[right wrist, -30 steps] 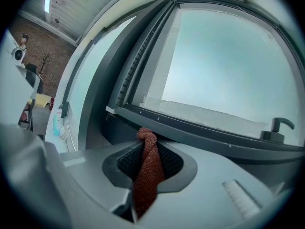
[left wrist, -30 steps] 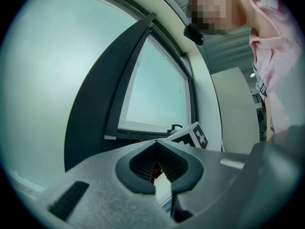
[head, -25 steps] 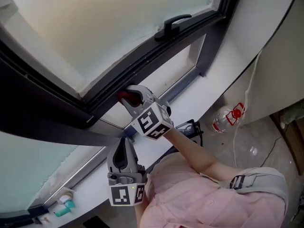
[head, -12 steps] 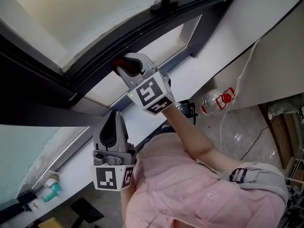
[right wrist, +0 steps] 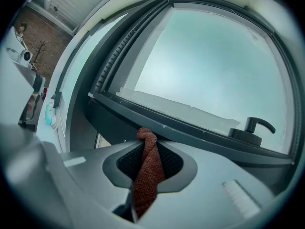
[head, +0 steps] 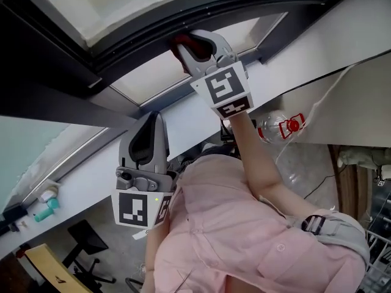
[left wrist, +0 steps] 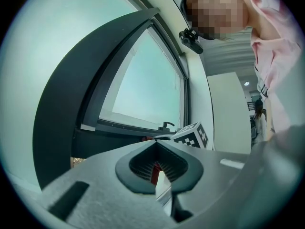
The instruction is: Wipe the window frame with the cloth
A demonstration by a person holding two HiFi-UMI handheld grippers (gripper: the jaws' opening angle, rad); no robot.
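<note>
My right gripper [head: 194, 49] is raised to the dark window frame [head: 140, 32] and shut on a rust-red cloth [head: 183, 44]. In the right gripper view the twisted cloth [right wrist: 147, 171] sticks out between the jaws, and its tip touches the lower rail of the frame [right wrist: 190, 133]. The window handle [right wrist: 252, 127] sits further right on that rail. My left gripper [head: 146, 140] is held lower, in front of the sill, pointing up at the window, shut and empty. In the left gripper view [left wrist: 159, 165] the right gripper's marker cube [left wrist: 193, 135] shows ahead.
A white sill [head: 201, 119] runs below the frame. A plastic bottle with a red label [head: 278, 127] and a white cable [head: 317, 112] lie to the right. Small items [head: 46, 201] sit at the sill's left end. A black chair [head: 85, 240] stands below.
My right gripper has slid the cloth along the lower frame rail toward the handle, moving up and right in the head view. The left gripper stays shut and low.
</note>
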